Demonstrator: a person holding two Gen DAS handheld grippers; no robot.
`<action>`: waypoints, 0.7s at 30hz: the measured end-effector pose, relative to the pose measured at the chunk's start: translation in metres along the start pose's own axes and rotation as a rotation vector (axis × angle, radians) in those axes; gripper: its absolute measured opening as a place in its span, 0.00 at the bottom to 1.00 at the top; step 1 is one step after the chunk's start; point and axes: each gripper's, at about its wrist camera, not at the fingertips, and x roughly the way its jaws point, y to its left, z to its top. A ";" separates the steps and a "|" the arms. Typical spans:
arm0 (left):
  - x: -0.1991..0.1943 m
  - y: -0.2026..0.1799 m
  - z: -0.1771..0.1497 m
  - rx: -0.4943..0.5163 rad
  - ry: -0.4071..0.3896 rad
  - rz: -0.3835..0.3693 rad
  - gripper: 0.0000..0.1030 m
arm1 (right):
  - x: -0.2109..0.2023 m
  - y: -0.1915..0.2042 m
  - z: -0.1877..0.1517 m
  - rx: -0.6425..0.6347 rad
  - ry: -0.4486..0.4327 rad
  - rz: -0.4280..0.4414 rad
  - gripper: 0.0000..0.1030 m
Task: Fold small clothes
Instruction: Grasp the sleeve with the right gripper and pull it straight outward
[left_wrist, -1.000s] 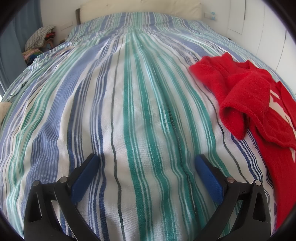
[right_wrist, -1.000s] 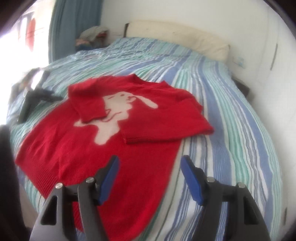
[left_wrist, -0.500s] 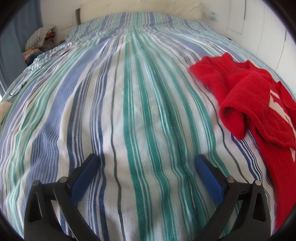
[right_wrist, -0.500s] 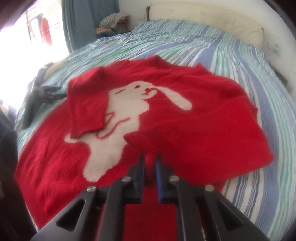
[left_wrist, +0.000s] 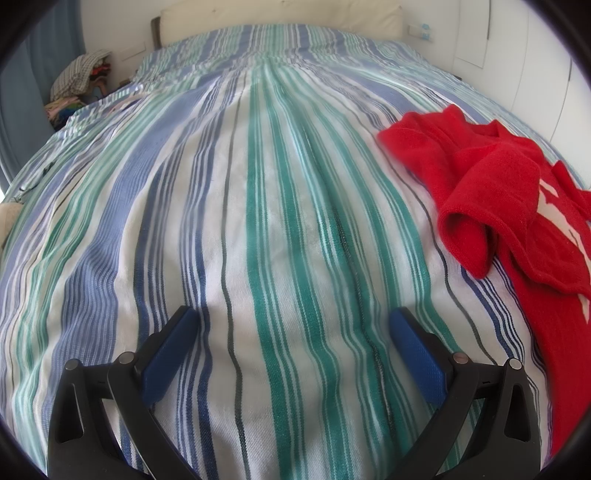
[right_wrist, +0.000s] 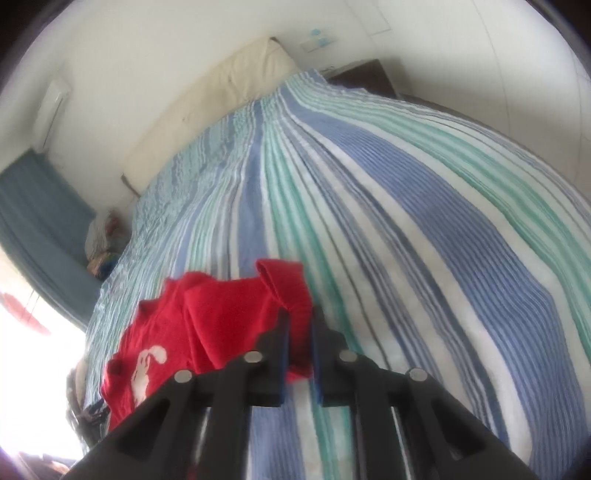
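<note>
Since a second ago the right gripper (right_wrist: 299, 332) has closed on the sweater's sleeve and lifted it, so the red sweater (right_wrist: 207, 325), which lay spread flat, now hangs bunched from its fingers above the bedspread (right_wrist: 406, 221). Those fingers are pressed together on a fold of red knit, the sleeve cuff (right_wrist: 284, 280) curling just beyond their tips; the white rabbit motif (right_wrist: 146, 365) shows lower left on the crumpled body, though this view is blurred. By contrast, the left gripper (left_wrist: 291, 332) has not shifted: its blue-padded fingers (left_wrist: 170, 354) stand spread wide apart, holding nothing, low over the blue, green and white striped bedspread (left_wrist: 258, 221). From the left wrist view the red sweater (left_wrist: 491, 192) lies rumpled toward the right edge of the bed, one sleeve rolled over on itself. A cream headboard cushion (left_wrist: 280, 14) runs along the far edge of the bed, and a pile of clothes (left_wrist: 81, 81) sits beyond its far left corner beside a blue curtain (right_wrist: 44, 221).
</note>
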 end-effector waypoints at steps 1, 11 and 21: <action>0.000 0.000 0.000 0.000 0.000 0.000 1.00 | -0.003 -0.015 0.000 0.042 -0.020 0.000 0.10; 0.000 0.000 0.000 0.000 0.000 0.000 1.00 | -0.037 -0.078 0.010 0.252 -0.192 -0.080 0.09; 0.000 0.000 0.000 0.000 0.000 0.000 1.00 | -0.037 -0.125 0.016 0.328 -0.154 -0.223 0.05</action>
